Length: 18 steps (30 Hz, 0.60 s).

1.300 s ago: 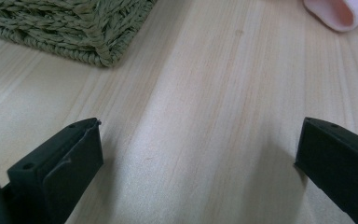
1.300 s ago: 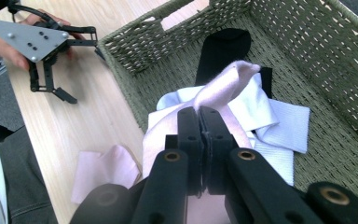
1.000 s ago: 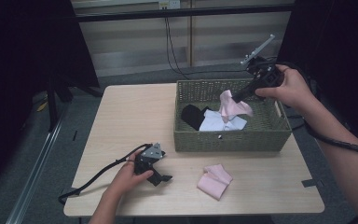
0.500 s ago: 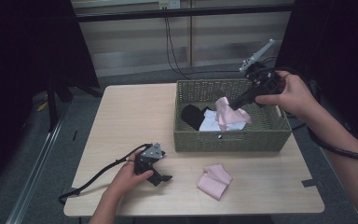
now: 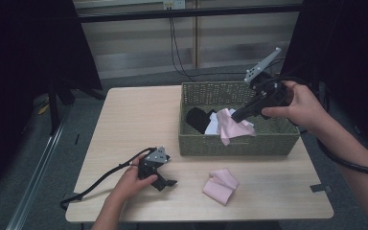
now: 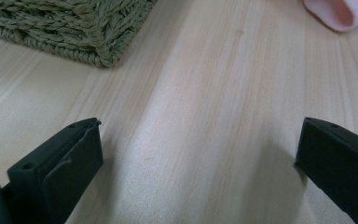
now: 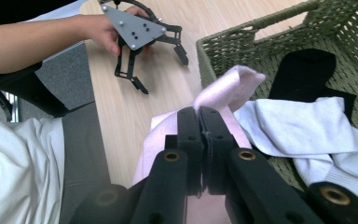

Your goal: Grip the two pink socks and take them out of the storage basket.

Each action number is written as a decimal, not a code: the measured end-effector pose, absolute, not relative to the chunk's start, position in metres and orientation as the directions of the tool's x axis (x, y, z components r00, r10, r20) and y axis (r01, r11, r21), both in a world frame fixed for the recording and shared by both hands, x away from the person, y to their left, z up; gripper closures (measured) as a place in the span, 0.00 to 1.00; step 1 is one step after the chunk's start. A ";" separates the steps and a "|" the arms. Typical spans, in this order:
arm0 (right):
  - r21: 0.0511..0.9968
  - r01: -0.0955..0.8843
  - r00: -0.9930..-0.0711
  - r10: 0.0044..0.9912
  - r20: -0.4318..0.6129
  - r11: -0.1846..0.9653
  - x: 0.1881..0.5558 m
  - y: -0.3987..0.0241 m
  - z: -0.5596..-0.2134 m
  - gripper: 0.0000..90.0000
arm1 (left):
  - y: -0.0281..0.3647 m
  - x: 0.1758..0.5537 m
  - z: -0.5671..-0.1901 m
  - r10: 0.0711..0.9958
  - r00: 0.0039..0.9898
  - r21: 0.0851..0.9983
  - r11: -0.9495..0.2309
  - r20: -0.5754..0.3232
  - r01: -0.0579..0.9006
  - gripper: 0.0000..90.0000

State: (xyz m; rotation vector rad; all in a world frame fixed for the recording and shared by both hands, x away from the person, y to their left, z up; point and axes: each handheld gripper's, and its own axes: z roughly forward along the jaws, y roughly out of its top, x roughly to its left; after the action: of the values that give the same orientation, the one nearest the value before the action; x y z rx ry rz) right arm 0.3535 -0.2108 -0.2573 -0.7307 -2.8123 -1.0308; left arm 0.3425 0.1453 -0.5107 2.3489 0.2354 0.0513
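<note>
Pink socks [image 5: 233, 125]: two (one clamped, one [image 5: 220, 185] on table).

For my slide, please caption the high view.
Right gripper lifts a pink sock from the green woven basket.

left gripper [image 5: 159, 168] jaws wide; right gripper [image 5: 237, 116] jaws clamped, raised.

right gripper [image 5: 236, 116] carried the pink sock [image 5: 233, 127] left and down in frame, from basket [image 5: 239, 143] centre toward its front wall; sock now drapes lower over white sock [image 5: 212, 125].
</note>
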 end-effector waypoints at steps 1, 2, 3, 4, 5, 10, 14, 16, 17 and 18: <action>0.596 0.452 -0.886 0.412 0.212 0.664 0.353 -0.211 -0.257 0.98 | 0.145 0.343 -0.511 0.185 0.982 0.704 -0.694 -0.033 0.154 0.00; 0.594 0.450 -0.887 0.410 0.211 0.667 0.352 -0.210 -0.258 0.98 | 0.145 0.343 -0.511 0.184 0.982 0.703 -0.694 -0.033 0.154 0.00; 0.597 0.446 -0.890 0.403 0.215 0.667 0.351 -0.209 -0.259 0.98 | 0.145 0.342 -0.511 0.185 0.982 0.702 -0.695 -0.034 0.155 0.00; 0.600 0.442 -0.892 0.399 0.213 0.667 0.350 -0.208 -0.260 0.98 | 0.145 0.342 -0.511 0.186 0.982 0.705 -0.692 -0.033 0.154 0.00; 0.597 0.441 -0.893 0.394 0.218 0.670 0.349 -0.208 -0.261 0.98 | 0.145 0.342 -0.511 0.187 0.982 0.706 -0.691 -0.033 0.155 0.00; 0.594 0.436 -0.898 0.373 0.234 0.676 0.343 -0.201 -0.270 0.98 | 0.145 0.342 -0.511 0.185 0.982 0.705 -0.693 -0.032 0.154 0.00; 0.596 0.428 -0.902 0.362 0.235 0.679 0.341 -0.197 -0.275 0.98 | 0.145 0.342 -0.511 0.185 0.982 0.706 -0.692 -0.031 0.153 0.00; 0.590 0.429 -0.902 0.360 0.238 0.684 0.341 -0.195 -0.280 0.97 | 0.145 0.342 -0.511 0.185 0.982 0.706 -0.692 -0.031 0.153 0.00; 0.589 0.426 -0.904 0.354 0.241 0.687 0.341 -0.193 -0.285 0.98 | 0.145 0.342 -0.511 0.185 0.982 0.706 -0.692 -0.031 0.153 0.00; 0.589 0.426 -0.904 0.354 0.241 0.687 0.341 -0.193 -0.285 0.98 | 0.145 0.342 -0.511 0.187 0.982 0.706 -0.691 -0.031 0.154 0.00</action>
State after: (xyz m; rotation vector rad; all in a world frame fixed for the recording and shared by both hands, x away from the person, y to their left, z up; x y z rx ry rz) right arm 0.3406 -0.1930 -0.2849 -0.6459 -2.7851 -1.0147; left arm 0.3424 0.1451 -0.5110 2.3451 0.2361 0.0548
